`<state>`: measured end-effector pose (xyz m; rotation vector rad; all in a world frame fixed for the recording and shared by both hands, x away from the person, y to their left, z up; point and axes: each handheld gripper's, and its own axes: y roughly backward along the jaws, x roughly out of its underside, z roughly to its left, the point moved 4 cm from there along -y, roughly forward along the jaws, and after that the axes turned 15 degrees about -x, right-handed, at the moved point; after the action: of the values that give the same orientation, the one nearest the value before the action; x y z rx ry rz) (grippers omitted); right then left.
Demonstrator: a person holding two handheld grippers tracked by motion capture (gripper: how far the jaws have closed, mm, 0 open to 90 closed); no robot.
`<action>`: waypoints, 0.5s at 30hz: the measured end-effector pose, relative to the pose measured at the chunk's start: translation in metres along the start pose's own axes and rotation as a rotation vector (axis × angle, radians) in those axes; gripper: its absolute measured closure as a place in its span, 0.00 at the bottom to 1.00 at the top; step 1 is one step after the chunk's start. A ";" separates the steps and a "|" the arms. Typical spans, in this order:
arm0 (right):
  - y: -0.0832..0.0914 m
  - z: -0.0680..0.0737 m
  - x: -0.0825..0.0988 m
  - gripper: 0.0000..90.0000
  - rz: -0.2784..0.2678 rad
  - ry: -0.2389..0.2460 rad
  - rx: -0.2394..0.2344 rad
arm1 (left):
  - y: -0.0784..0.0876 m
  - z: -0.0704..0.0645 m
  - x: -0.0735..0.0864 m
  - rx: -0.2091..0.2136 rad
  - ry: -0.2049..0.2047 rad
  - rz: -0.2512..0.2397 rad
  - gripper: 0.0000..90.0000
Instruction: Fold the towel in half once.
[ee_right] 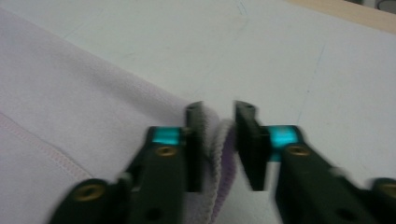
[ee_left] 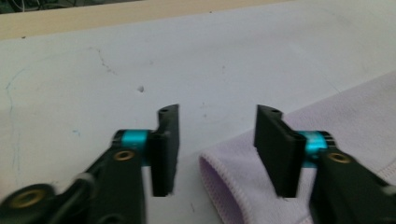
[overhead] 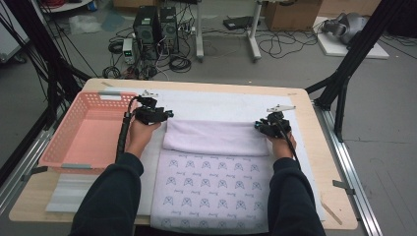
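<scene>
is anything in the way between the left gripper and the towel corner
Nothing visible. In the left gripper view the left gripper has open jaws over the white mat, and the towel corner lies right between them, with only bare mat around it. The pink basket sits off to its left.

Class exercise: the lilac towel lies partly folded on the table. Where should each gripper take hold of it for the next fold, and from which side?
Probably grip the lilac towel at the two ends of its folded edge, the left gripper and the right gripper each coming from its own outer side: there the layered hem lifts slightly off the white mat.
</scene>
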<state>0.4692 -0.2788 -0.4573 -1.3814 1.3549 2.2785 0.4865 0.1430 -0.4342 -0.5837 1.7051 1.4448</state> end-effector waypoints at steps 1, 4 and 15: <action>0.003 0.000 -0.001 0.68 -0.008 -0.002 0.000 | 0.004 0.001 -0.001 0.004 0.009 -0.013 0.48; 0.015 -0.001 -0.004 0.66 -0.038 -0.011 -0.002 | 0.015 0.004 -0.006 0.050 0.030 -0.047 0.44; 0.050 0.005 -0.002 0.66 -0.106 -0.035 -0.080 | 0.040 -0.019 0.007 0.198 -0.030 -0.038 0.43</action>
<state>0.4409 -0.3035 -0.4246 -1.3943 1.1631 2.2990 0.4459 0.1355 -0.4160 -0.4815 1.7787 1.2340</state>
